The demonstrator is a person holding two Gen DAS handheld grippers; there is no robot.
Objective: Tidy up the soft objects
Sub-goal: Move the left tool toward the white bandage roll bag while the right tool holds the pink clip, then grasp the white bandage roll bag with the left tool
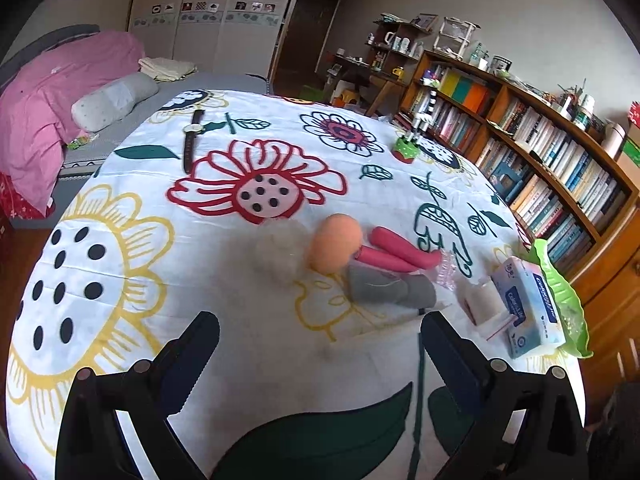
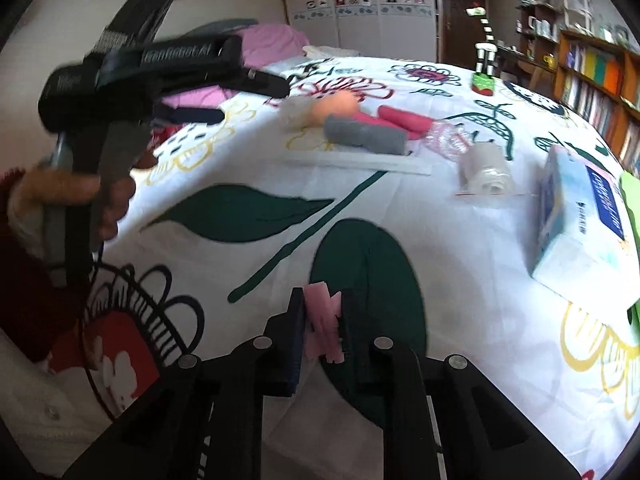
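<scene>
Your left gripper point(image 1: 320, 344) hangs above the flowered cloth point(image 1: 224, 280) with its jaws spread wide and nothing between them. Ahead of its fingertips lies the cluster of soft objects: an orange sponge ball point(image 1: 337, 243) straight ahead, a pale translucent puff point(image 1: 281, 249) touching the ball on its left, and a pair of pink rolled pieces point(image 1: 400, 251) behind and to the right of the ball. A grey rolled cloth point(image 1: 390, 289) lies nearest the right fingertip, just beyond it, touching the pink rolls. Further right are a clear crinkled wrapper point(image 1: 449, 270), a white roll in plastic point(image 1: 485, 300) and a tissue pack point(image 1: 527, 306) leaning on a green leaf-shaped tray point(image 1: 562, 288). Far ahead to the left a wristwatch point(image 1: 193, 136) lies flat; far ahead to the right stands a striped figurine point(image 1: 416, 132).

Your right gripper point(image 2: 323, 320) is clenched on a pink jagged-edged piece point(image 2: 324, 322), which stands upright between the pads above a dark green leaf print. In the right wrist view the same cluster sits well ahead of that claw, with a white strip point(image 2: 360, 162) lying just in front of the grey roll. Your left hand point(image 2: 80, 196) holds its gripper handle at the far left.
</scene>
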